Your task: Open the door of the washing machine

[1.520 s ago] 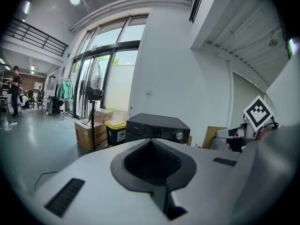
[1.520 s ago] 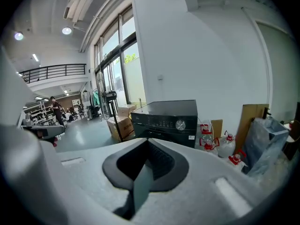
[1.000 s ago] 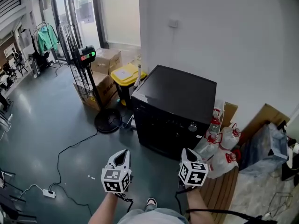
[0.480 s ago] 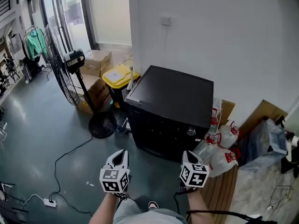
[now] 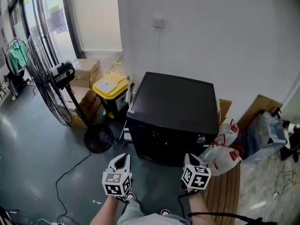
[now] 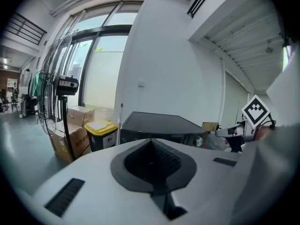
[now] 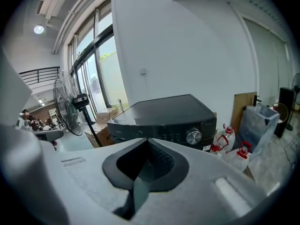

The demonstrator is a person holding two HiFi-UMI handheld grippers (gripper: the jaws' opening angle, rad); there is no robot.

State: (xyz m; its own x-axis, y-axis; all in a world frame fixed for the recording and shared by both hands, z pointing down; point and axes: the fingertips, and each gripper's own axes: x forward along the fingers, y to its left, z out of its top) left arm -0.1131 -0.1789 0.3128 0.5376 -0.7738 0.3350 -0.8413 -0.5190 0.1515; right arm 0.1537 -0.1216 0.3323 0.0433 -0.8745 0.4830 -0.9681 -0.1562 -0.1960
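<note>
The washing machine (image 5: 173,109) is a black box with a flat top, standing against the white wall. Its control strip with a silver knob (image 5: 201,138) faces me. The front below the strip is in shadow, and I cannot make out the door. My left gripper (image 5: 123,157) hangs in front of the machine's left corner, jaws shut and empty. My right gripper (image 5: 190,157) is level with it, just below the knob in the head view, also shut and empty. The left gripper view shows the machine (image 6: 159,124) beyond the shut left gripper (image 6: 151,142). The right gripper (image 7: 147,142) points at the panel and knob (image 7: 193,136).
A standing fan (image 5: 44,86), a yellow-lidded bin (image 5: 111,86) and cardboard boxes (image 5: 86,69) stand left of the machine. Red-capped plastic bottles (image 5: 227,151), a grey bag (image 5: 265,137), leaning cardboard (image 5: 255,108) and a wooden slatted board (image 5: 225,191) crowd its right. A cable (image 5: 70,177) trails across the floor.
Both grippers have come forward towards the washing machine, which now sits nearer and more central in the head view. The jaws have stayed shut.
</note>
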